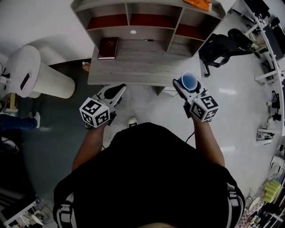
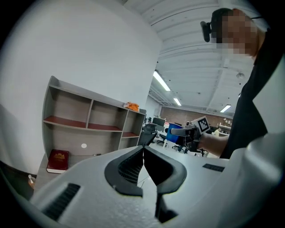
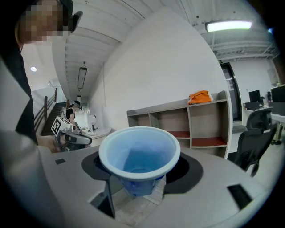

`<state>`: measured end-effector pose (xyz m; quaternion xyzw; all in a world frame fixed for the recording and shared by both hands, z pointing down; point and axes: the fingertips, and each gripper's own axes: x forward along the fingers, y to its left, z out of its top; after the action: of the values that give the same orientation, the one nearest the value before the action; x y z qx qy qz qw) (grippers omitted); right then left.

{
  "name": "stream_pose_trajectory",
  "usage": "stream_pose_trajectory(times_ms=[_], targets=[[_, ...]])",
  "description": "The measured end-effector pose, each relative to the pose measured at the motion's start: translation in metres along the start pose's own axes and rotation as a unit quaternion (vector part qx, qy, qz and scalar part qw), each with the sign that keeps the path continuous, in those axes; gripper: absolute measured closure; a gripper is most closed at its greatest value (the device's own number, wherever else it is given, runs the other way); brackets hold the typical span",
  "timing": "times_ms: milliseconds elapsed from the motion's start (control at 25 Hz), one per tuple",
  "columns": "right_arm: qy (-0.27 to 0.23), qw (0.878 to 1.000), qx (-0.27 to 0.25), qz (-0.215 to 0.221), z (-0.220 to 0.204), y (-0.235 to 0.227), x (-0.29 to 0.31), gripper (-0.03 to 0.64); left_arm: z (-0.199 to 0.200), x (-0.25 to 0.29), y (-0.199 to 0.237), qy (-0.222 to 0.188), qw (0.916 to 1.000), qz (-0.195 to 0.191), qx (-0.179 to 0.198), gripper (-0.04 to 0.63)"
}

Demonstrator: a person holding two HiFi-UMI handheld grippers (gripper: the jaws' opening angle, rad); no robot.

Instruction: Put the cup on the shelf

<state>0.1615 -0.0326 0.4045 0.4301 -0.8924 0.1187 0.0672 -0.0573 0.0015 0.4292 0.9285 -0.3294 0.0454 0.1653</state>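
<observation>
A blue cup point(image 3: 139, 159) stands upright between the jaws of my right gripper point(image 3: 141, 182), which is shut on it. In the head view that cup point(image 1: 189, 80) hangs just off the right front corner of the grey desk point(image 1: 133, 67). The wooden shelf point(image 1: 147, 20) with several compartments and red boards rises at the desk's back. It also shows far ahead in the right gripper view as the shelf point(image 3: 187, 122). My left gripper point(image 1: 116, 92) is shut with nothing in it, near the desk's front edge. Its black pads point(image 2: 143, 167) meet in the left gripper view.
A dark red book point(image 1: 108, 47) lies on the desk's left part. An orange cloth point(image 1: 198, 4) sits on top of the shelf. A black office chair point(image 1: 222, 46) stands right of the desk, and a white ribbed bin point(image 1: 49, 80) stands left.
</observation>
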Motion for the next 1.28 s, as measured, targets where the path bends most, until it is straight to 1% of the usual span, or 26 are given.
stream_pose_trajectory(times_ms=[440, 840, 1120, 1280], targets=[[0.000, 1.000, -0.001, -0.024, 0.015, 0.016, 0.040, 0.310, 0.005, -0.012, 0.052, 0.011, 0.9996, -0.024, -0.009, 0.577], [-0.002, 1.000, 0.000, -0.031, 0.023, 0.037, 0.079, 0.310, 0.005, -0.030, 0.094, 0.012, 0.9993, -0.030, -0.019, 0.577], [-0.003, 0.999, -0.006, -0.036, 0.029, 0.045, 0.100, 0.310, 0.005, -0.040, 0.112, 0.015, 0.9991, -0.036, -0.019, 0.577], [-0.002, 0.999, -0.008, -0.035, 0.030, 0.050, 0.115, 0.310, 0.005, -0.053, 0.129, 0.012, 0.9993, -0.027, -0.021, 0.577]])
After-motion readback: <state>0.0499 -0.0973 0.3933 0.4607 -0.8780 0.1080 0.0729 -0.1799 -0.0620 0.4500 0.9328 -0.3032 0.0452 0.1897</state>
